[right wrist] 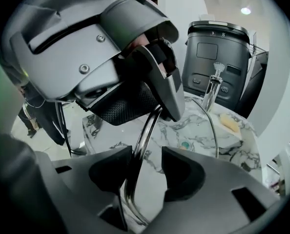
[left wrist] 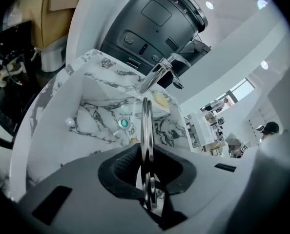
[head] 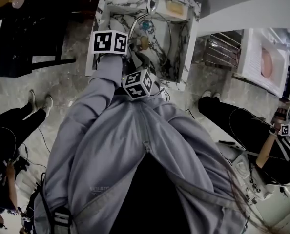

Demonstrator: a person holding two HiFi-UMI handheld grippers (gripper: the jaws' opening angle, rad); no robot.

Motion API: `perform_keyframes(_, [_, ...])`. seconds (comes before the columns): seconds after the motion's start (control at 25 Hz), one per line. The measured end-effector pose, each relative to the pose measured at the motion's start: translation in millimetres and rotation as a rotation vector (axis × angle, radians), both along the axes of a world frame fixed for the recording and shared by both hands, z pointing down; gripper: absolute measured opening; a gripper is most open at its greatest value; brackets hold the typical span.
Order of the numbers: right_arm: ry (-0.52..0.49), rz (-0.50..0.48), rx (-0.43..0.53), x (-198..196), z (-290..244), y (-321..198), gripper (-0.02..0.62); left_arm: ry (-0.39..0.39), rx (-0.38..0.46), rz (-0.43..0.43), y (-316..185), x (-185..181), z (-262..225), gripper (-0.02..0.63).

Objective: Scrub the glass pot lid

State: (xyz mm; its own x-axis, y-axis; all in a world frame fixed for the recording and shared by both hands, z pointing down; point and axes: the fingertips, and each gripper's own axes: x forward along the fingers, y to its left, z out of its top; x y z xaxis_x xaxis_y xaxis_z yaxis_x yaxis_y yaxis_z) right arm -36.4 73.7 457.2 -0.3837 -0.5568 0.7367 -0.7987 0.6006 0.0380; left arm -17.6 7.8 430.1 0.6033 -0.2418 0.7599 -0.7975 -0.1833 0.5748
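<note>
I hold the glass pot lid (head: 170, 29) upright over the marble sink (head: 186, 57). In the left gripper view its steel rim (left wrist: 146, 126) runs edge-on between the jaws, and my left gripper (left wrist: 147, 162) is shut on it. The right gripper view shows that left gripper (right wrist: 152, 104) clamped on the rim from above. Lower down, the same rim (right wrist: 144, 130) passes between the jaws of my right gripper (right wrist: 147, 172). It lies close to the left pad with a gap to the right pad, so that gripper is open. Both marker cubes (head: 109, 42) (head: 139, 83) show in the head view.
A chrome faucet (left wrist: 159, 74) stands at the sink's back with a yellow sponge (left wrist: 159, 100) beside it and a teal drain (left wrist: 124, 123) in the basin floor. A black appliance (right wrist: 218, 52) rises behind. A wire rack (head: 220, 50) lies to the right. People stand at both sides (head: 13, 126) (head: 252, 130).
</note>
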Motion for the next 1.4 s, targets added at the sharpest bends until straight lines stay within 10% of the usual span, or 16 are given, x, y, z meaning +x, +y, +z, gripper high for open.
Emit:
perform_keyframes(0.44, [0.199,-0.055,0.171,42.3,-28.2,3.1,0.052,0.208,-0.087,-0.165,6.6,10.0,-4.6,0.144])
perform_keyframes(0.88, [0.132,-0.070,0.115,63.7,-63.2,-16.7,0.049,0.402,-0.029,-0.087,3.4,-1.5,-44.3,0.250])
perform_keyframes(1.16, [-0.042,-0.056,0.047,67.1,-83.1,-21.2,0.049,0.350,0.128,0.061,26.2,-8.1,-30.3,0.254])
perform_keyframes(1.4, [-0.242,0.003,-0.016,67.8,-104.7,-30.7,0.049,0.142,0.270,0.286,44.6,0.6,4.1,0.297])
